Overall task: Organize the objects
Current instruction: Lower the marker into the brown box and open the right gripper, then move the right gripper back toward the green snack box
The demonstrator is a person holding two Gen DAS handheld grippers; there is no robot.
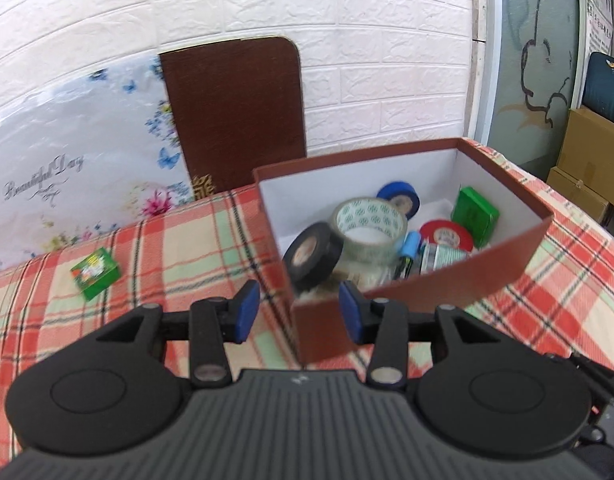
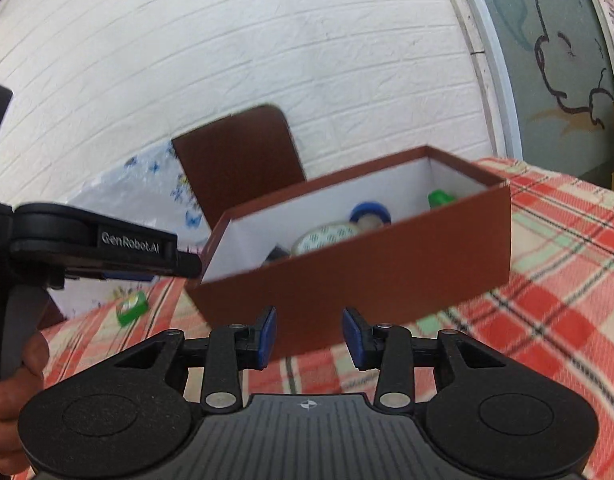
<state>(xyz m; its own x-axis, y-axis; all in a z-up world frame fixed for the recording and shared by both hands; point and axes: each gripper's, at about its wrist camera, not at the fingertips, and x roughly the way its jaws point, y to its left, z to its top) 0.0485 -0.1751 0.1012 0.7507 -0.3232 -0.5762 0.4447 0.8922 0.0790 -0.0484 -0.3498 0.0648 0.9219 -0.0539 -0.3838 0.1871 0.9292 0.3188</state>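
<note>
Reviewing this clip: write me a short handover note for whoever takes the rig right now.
Left tongs: open, empty, near the corner of the brown box.
Right tongs: open, empty, in front of the box's long side.
Done: black tape, clear tape, blue tape, red tape and a green packet are in the box.
Left: the small green box lies on the plaid cloth, left of the box. The brown lid leans on the wall.
</note>
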